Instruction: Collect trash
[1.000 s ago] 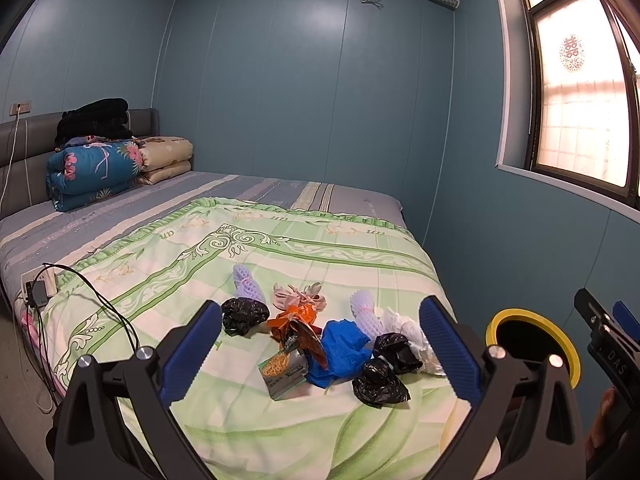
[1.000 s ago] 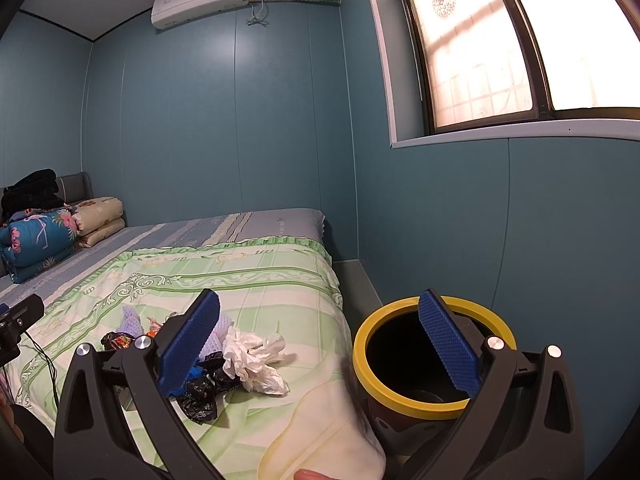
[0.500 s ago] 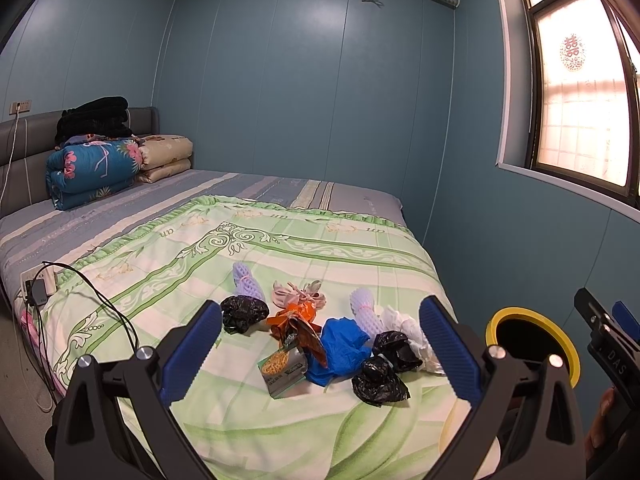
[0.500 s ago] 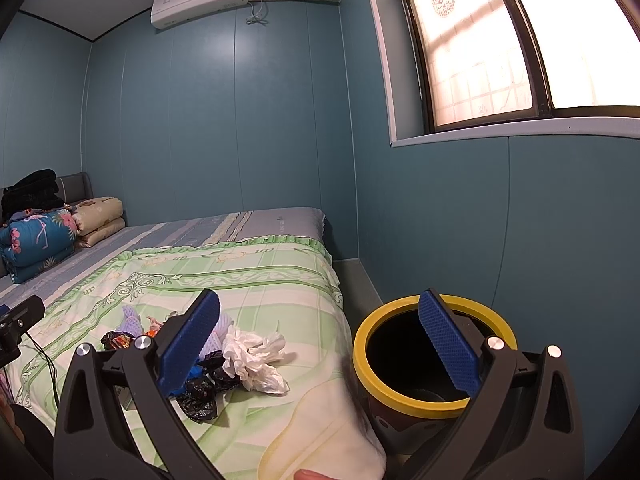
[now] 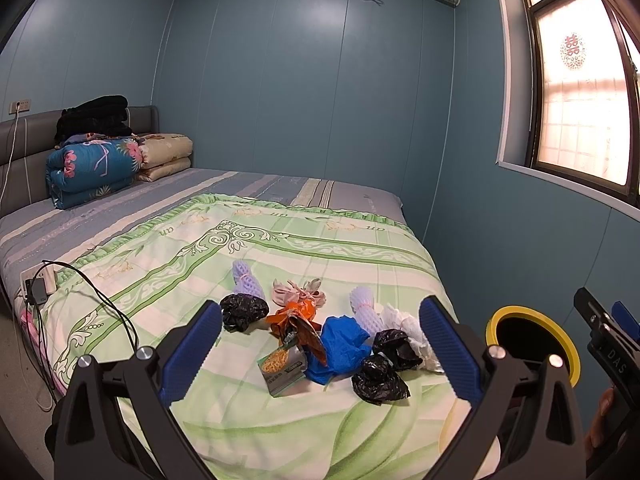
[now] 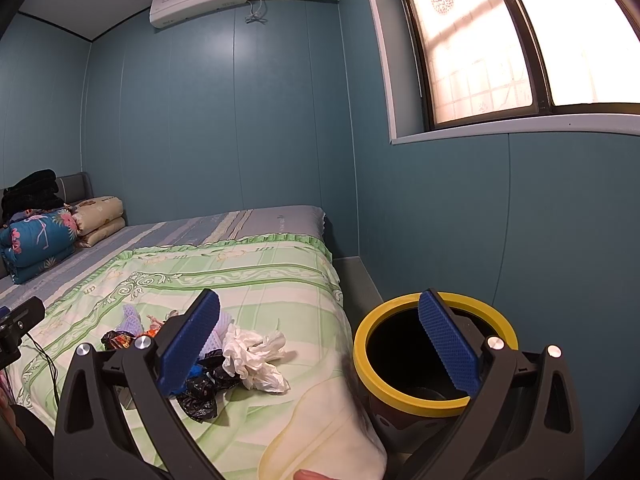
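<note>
Nothing has shifted since the earlier frames. The left gripper and right gripper both stay spread wide and empty. The trash pile sits lower centre, the yellow-rimmed bin lower right.

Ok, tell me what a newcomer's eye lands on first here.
First, the heap of trash on the green floral quilt: black bags, a blue one, white crumpled paper nearest the bed's edge. Next, the yellow-rimmed bin on the floor beside the bed, under the bright window.

Clear air above trash pile and open bin
</note>
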Tool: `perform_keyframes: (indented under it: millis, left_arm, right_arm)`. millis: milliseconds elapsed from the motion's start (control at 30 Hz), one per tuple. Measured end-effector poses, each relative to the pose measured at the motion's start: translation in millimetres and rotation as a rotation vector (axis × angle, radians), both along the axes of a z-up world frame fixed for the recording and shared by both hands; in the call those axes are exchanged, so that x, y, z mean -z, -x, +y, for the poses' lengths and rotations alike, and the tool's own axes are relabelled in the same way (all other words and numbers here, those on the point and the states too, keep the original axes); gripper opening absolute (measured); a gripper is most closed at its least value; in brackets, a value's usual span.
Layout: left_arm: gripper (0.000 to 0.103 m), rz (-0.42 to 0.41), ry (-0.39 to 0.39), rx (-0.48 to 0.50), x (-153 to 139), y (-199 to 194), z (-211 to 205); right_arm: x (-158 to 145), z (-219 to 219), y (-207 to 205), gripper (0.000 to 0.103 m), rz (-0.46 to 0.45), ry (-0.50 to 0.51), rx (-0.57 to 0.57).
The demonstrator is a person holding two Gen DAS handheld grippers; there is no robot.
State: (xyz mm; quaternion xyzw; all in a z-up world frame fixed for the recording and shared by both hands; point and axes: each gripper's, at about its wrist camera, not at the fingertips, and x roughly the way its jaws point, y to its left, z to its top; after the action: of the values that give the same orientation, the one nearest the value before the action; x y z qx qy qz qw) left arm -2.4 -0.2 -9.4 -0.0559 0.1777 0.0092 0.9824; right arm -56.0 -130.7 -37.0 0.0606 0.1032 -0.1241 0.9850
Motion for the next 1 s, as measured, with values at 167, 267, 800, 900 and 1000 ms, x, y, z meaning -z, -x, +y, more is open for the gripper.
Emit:
perform_keyframes:
  millis: [167,267,800,900,1000]
  left_arm:
    - [0.095,0.010,-0.006,-0.003,0.2,-0.8,0.7]
    - [0.095,0.018,-0.008,-0.009,1.2,-2.9,3.7]
    - [0.095,0.146,-0.039,0.126,42.8,-41.4,42.0]
    - [0.095,0.232,-0.072,0.124,64.4,-50.8,52.5]
    - [0.095,0.302,-0.034,0.096,84.6,-60.5,65.9]
  right_arm:
    - [1.5,-1.0,-1.8,0.096,0.008,-0.003,-0.001]
    - [2.4,-3.1,-6.1,0.096,0.023,-0.011,-0.008]
    - [20.3,-19.4,-89.7,0.096,0.231,-0.024,-0.219]
    - [25.8,-20.1,-106.1,0.096,0.263,-0.020,-0.270]
    - [29.0,-15.7,-121.3,0.096,0.282,0.008,-0.309]
